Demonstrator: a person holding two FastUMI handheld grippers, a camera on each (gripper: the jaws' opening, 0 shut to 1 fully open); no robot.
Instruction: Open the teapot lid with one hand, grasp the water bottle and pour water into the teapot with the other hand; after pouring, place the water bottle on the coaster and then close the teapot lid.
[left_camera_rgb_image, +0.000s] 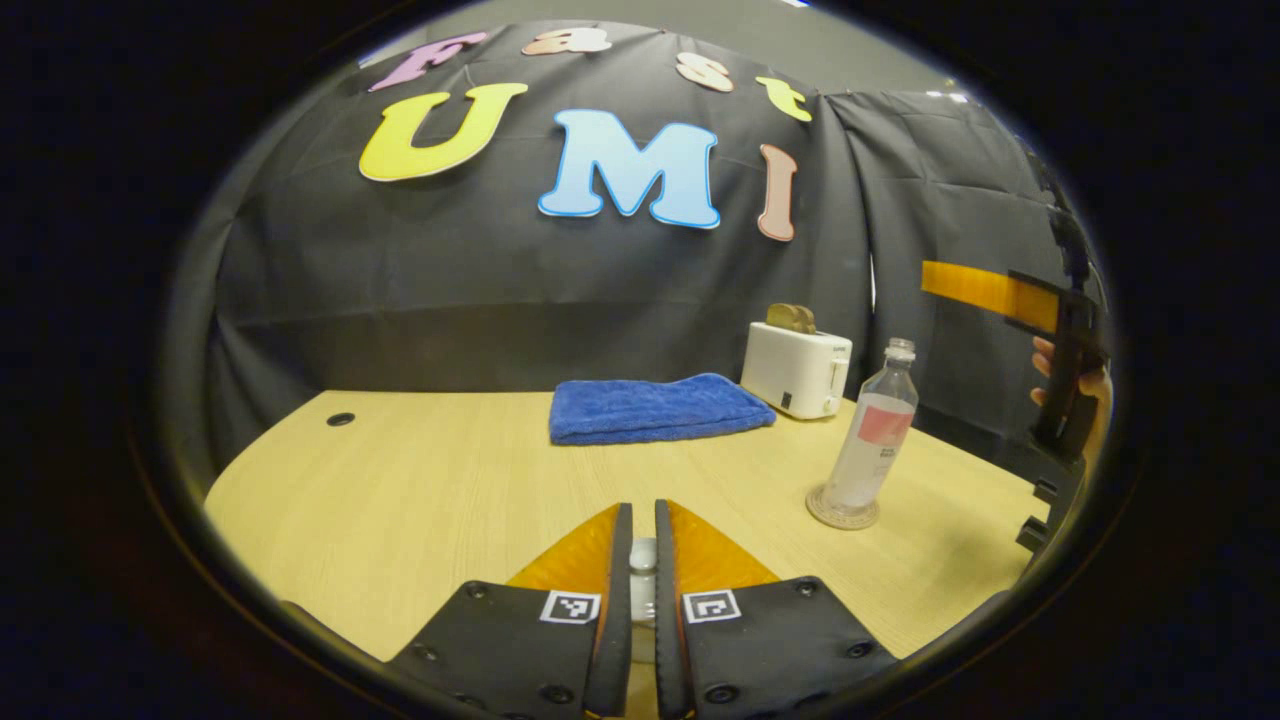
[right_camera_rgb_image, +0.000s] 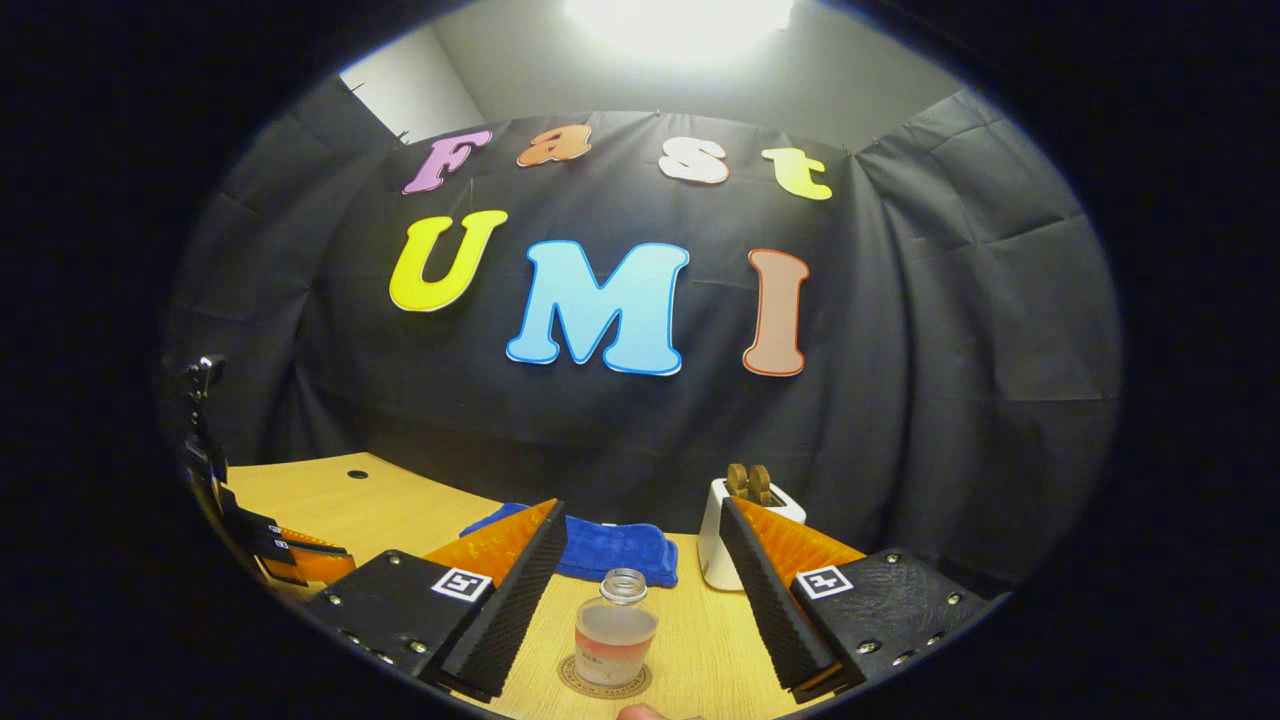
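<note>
Now the water bottle (right_camera_rgb_image: 615, 632) stands on its coaster (right_camera_rgb_image: 604, 684); right tool (right_camera_rgb_image: 640, 588) spread above it. Left tool (left_camera_rgb_image: 640, 570) pinches the lid knob (left_camera_rgb_image: 643, 556): lower squarely.

Hand-held gripper (right_camera_rgb_image: 640, 590) — black screwed plates, square markers.

I can read nothing here: the bottle (left_camera_rgb_image: 868, 440) carries a label too small to make out, and the coaster (right_camera_rgb_image: 604, 682) print is blurred.

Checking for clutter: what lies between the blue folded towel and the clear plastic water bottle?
Bare wooden table between towel and bottle in the left gripper view.
</note>
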